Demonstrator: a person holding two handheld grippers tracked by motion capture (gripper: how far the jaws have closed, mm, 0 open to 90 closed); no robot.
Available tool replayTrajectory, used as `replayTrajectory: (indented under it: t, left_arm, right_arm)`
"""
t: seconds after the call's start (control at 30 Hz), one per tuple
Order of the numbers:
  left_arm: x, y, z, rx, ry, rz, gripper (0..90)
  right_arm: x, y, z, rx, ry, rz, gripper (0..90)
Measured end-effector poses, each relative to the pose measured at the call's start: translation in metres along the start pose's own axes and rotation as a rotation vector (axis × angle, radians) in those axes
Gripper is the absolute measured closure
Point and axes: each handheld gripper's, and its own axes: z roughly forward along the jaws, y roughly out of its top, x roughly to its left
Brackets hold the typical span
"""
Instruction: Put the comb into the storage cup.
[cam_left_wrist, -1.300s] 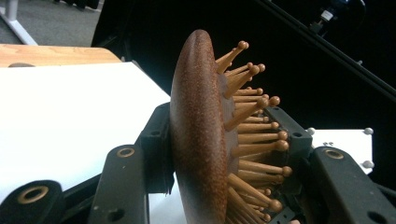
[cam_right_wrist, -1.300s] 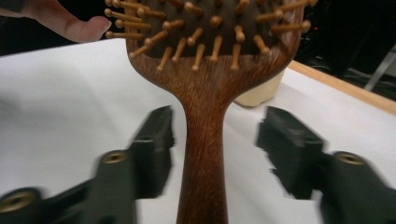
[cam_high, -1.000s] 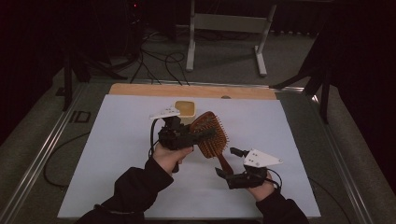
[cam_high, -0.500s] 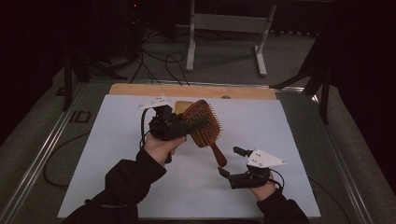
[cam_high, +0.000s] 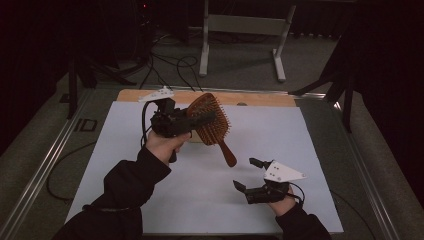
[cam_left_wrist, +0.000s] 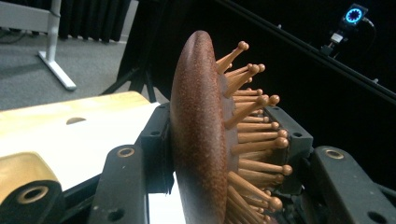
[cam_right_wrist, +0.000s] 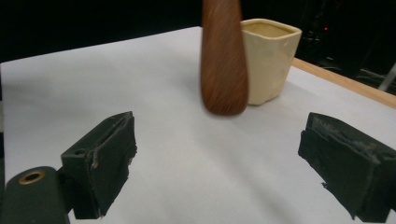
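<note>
Left gripper (cam_high: 202, 121) raised above the table, jaws pointing right, clamped tight on a wooden hairbrush (cam_high: 212, 122). Right gripper (cam_high: 246, 174) low near the table's front edge, jaws spread wide, nothing between them.

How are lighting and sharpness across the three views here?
High view: dim and grainy, dark surroundings, only the white table sheet bright. Left gripper view: the hairbrush head is sharp, its bristles evenly lit against a black backdrop. Right gripper view: the brush handle is slightly soft, the cream cup clear, with soft shadows.
</note>
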Motion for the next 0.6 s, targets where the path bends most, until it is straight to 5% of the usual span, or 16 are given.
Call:
replayTrajectory:
  t: [0.6]
  left_arm:
    - [0.025, 0.041, -0.02, -0.069, 0.1, 0.012, 51.6]
  right_arm:
    - [-0.001, 0.0, 0.0, 0.002, -0.005, -0.007, 10.1]
